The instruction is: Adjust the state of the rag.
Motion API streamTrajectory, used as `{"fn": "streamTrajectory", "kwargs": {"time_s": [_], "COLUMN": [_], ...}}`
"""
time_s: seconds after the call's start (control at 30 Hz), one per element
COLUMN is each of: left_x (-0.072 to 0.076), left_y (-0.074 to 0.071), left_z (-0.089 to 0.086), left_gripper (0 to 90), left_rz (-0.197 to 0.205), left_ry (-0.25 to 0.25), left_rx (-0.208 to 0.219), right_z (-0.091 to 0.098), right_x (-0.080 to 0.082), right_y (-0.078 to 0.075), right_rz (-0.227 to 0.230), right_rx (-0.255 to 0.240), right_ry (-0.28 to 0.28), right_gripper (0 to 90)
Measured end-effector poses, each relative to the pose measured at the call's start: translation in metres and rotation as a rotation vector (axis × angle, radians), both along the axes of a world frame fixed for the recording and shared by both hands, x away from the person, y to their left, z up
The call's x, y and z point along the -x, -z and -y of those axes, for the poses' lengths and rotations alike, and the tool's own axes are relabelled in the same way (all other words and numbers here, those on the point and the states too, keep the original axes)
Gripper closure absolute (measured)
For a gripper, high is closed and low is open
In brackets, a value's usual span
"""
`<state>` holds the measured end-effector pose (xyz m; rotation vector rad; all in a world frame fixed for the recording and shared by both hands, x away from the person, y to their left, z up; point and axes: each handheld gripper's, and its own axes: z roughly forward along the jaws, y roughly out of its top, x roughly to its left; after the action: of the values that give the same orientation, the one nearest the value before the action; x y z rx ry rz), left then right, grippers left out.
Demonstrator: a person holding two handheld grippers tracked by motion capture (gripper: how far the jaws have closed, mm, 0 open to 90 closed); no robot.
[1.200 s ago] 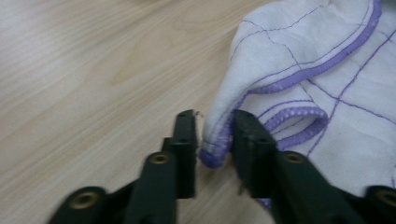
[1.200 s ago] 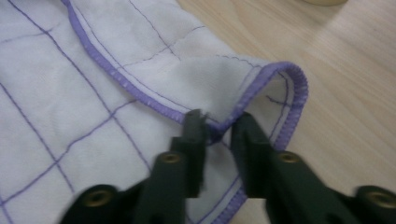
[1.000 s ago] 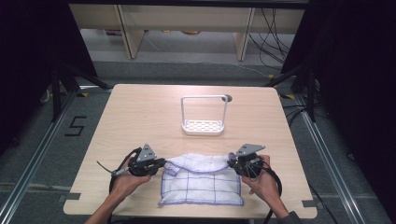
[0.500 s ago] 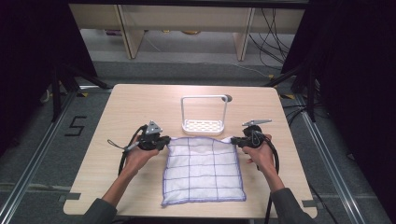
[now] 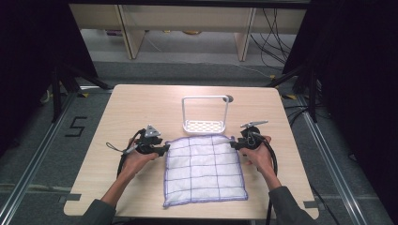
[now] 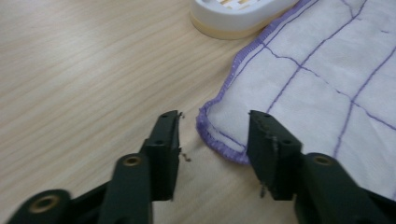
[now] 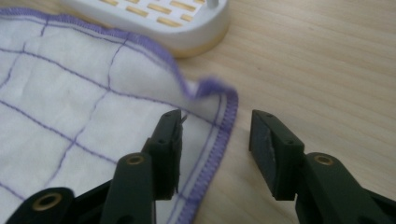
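Changed: cloth [image 5: 204, 171] was bunched up a second ago, now it's spread flat, far edge pulled up toward the white rack [image 5: 205, 124].
Cloth spot: middle-bottom of the high view, on the table [image 5: 141, 103].
Left gripper [image 6: 212, 133]: jaws apart, straddling the cloth's far-left corner.
Right gripper [image 7: 215, 133]: jaws apart, far-right corner between them, slightly curled.
Key relation: each corner lies right at its own gripper, both equally near.

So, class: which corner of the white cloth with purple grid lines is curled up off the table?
The far corner of the white purple-gridded cloth by the right gripper; the left gripper's corner lies flat.
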<state>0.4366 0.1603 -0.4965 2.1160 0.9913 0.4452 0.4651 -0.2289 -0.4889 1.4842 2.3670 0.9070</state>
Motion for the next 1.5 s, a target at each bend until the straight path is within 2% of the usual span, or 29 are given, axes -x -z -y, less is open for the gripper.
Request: {"fn": "streamTrajectory", "kwargs": {"time_s": [0.1,0.13,0.17,0.23,0.27,0.3,0.33,0.37,0.43,0.5,0.53,0.57,0.6,0.63,0.7,0.77,0.83,0.93,0.97,1.0,1.07,1.17,1.2,1.23,1.27,1.33,1.4,1.43,1.5], "left_x": [0.019,0.027,0.036,0.055,0.065,0.078,0.096,0.096,0.115,0.131,0.137,0.142,0.146,0.147,0.15,0.153,0.157,0.16,0.16,0.159,0.157,0.16,0.16,0.159,0.16,0.163,0.165,0.164,0.168], "left_y": [-0.008,-0.01,-0.011,-0.012,-0.013,-0.013,-0.013,-0.013,-0.011,-0.006,-0.004,-0.002,0.002,0.004,0.007,0.008,0.008,0.013,0.015,0.015,0.015,0.015,0.015,0.014,0.014,0.013,0.013,0.012,0.013], "left_z": [0.0,0.001,0.003,0.007,0.009,0.011,0.012,0.012,0.013,0.013,0.013,0.013,0.014,0.012,0.012,0.015,0.018,0.022,0.023,0.022,0.02,0.02,0.019,0.017,0.017,0.016,0.016,0.015,0.016], "left_gripper": [47.1,46.3,44.9,44.0,43.2,42.4,41.1,40.7,40.5,40.6,41.4,41.4,43.1,43.1,44.2,45.2,46.6,58.2,63.2,66.2,79.1,83.4,84.1,84.4,84.5,84.6,84.5,84.3,84.2], "left_rz": [0.006,0.004,0.004,0.005,0.005,0.004,-0.002,-0.002,-0.018,-0.037,-0.038,-0.047,-0.055,-0.055,-0.074,-0.066,-0.061,-0.057,-0.052,-0.044,-0.031,-0.035,-0.033,-0.025,-0.028,-0.026,-0.036,-0.022,-0.04], "left_ry": [0.011,0.021,0.029,0.066,0.078,0.106,0.131,0.131,0.156,0.172,0.187,0.204,0.208,0.229,0.215,0.214,0.237,0.301,0.31,0.313,0.31,0.313,0.319,0.334,0.333,0.337,0.324,0.342,0.333], "left_rx": [0.029,0.041,0.051,0.062,0.06,0.067,0.063,0.063,0.059,0.065,0.05,0.037,0.037,0.018,0.04,0.037,0.022,-0.047,-0.059,-0.063,-0.079,-0.059,-0.072,-0.098,-0.101,-0.09,-0.087,-0.109,-0.082], "right_z": [0.004,0.006,0.007,0.008,0.007,0.008,0.006,0.006,0.007,0.011,0.013,0.013,0.015,0.015,0.016,0.015,0.012,0.01,0.009,0.009,0.008,0.006,0.004,0.003,0.001,0.0,0.0,0.001,0.0], "right_x": [0.015,0.021,0.033,0.041,0.049,0.058,0.08,0.08,0.1,0.116,0.13,0.13,0.142,0.142,0.151,0.158,0.161,0.16,0.16,0.16,0.162,0.165,0.166,0.168,0.171,0.176,0.178,0.179,0.179], "right_y": [-0.009,-0.013,-0.016,-0.019,-0.017,-0.018,-0.017,-0.017,-0.016,-0.01,-0.007,-0.007,-0.009,-0.009,-0.01,-0.01,-0.005,0.001,0.005,0.005,0.005,0.004,0.003,0.004,0.005,0.005,0.003,0.004,0.004], "right_rz": [0.037,0.045,0.092,0.07,0.106,0.106,0.09,0.09,0.06,0.051,0.052,0.052,0.057,0.057,0.08,0.091,0.074,0.032,0.062,0.048,0.048,0.043,0.045,0.045,0.05,0.043,0.026,0.033,0.027], "right_rx": [0.04,0.041,0.015,0.023,0.015,0.02,0.022,0.022,0.049,0.044,0.037,0.037,0.03,0.03,0.029,0.033,0.036,0.1,0.121,0.142,0.14,0.153,0.167,0.157,0.161,0.138,0.154,0.15,0.142], "right_ry": [-0.013,-0.024,-0.056,-0.073,-0.106,-0.147,-0.168,-0.168,-0.194,-0.194,-0.206,-0.206,-0.222,-0.222,-0.257,-0.277,-0.285,-0.32,-0.326,-0.339,-0.356,-0.378,-0.379,-0.401,-0.377,-0.41,-0.391,-0.4,-0.378], "right_gripper": [49.8,49.8,49.8,49.8,49.7,49.7,49.9,49.9,49.9,50.5,51.3,51.3,52.3,52.3,54.2,56.2,59.2,68.2,73.2,75.3,85.2,86.7,86.8,86.9,86.9,86.7,86.6,86.1,83.8]}}
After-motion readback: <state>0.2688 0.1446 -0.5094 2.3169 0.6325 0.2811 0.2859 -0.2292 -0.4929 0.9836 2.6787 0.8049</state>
